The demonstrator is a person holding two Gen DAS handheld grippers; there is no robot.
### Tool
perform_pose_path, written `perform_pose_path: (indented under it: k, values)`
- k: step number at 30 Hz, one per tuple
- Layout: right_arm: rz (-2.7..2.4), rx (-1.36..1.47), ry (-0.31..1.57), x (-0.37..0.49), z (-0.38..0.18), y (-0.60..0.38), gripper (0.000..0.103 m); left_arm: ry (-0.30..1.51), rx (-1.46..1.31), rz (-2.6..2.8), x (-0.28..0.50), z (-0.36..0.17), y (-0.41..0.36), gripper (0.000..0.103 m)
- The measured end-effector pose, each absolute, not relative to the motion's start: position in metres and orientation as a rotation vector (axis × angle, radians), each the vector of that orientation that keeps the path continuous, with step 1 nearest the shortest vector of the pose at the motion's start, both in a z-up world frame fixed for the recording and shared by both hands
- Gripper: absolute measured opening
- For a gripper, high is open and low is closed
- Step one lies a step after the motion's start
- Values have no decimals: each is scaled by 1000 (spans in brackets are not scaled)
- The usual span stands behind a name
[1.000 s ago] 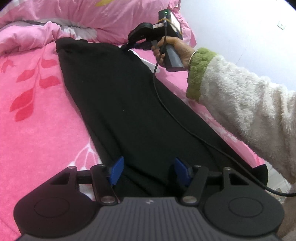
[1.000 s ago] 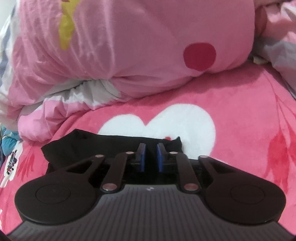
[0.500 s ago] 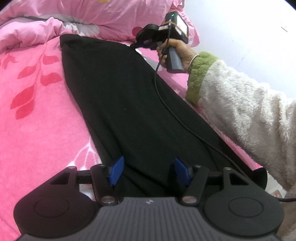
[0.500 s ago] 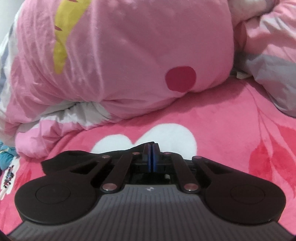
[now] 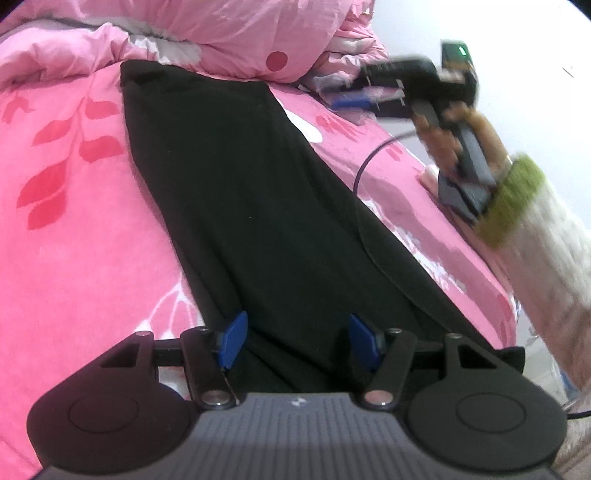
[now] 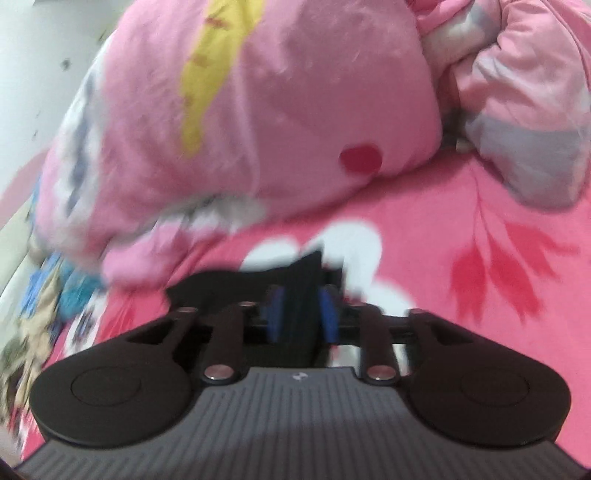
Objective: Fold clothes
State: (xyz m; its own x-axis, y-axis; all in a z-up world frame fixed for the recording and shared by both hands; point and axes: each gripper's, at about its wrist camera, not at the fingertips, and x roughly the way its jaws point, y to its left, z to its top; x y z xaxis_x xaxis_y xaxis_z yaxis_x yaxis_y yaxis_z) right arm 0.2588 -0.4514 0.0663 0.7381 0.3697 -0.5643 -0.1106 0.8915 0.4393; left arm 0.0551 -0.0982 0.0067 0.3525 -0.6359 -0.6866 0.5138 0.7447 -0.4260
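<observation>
A long black garment (image 5: 251, 206) lies stretched along the pink bed, narrow at the far end, wide near me. My left gripper (image 5: 297, 341) is open, its blue pads either side of the near end of the cloth. My right gripper (image 5: 354, 101) shows in the left wrist view, blurred, lifted off the far right corner and apart from the garment. In the right wrist view my right gripper (image 6: 301, 312) has its blue pads apart, with a black corner of the garment (image 6: 295, 280) seen between and beyond them, blurred.
A pink floral blanket (image 5: 74, 221) covers the bed. A bunched pink duvet and pillow (image 6: 258, 110) lie at the far end. The right gripper's black cable (image 5: 364, 173) trails across the garment. A white wall (image 5: 517, 29) is on the right.
My right gripper shut on the far corner of the garment, then opened and moved away to the right. My left gripper stayed open at the near end.
</observation>
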Motion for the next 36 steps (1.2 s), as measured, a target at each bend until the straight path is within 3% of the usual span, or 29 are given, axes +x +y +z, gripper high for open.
perform_pose_path:
  k: [6, 13, 23, 26, 36]
  values:
    - [286, 322, 864, 219, 22, -426, 31, 971, -156, -728, 57, 10, -99, 62]
    - [308, 377, 838, 206, 8, -427, 6, 966, -165, -703, 55, 19, -95, 63]
    - [335, 395, 846, 215, 2, -422, 12, 940, -71, -691, 48, 21, -100, 65]
    - [309, 353, 829, 209, 6, -419, 3, 938, -67, -694, 47, 20, -100, 66]
    - [155, 402, 826, 205, -5, -448, 0, 937, -64, -696, 48, 20, -98, 66]
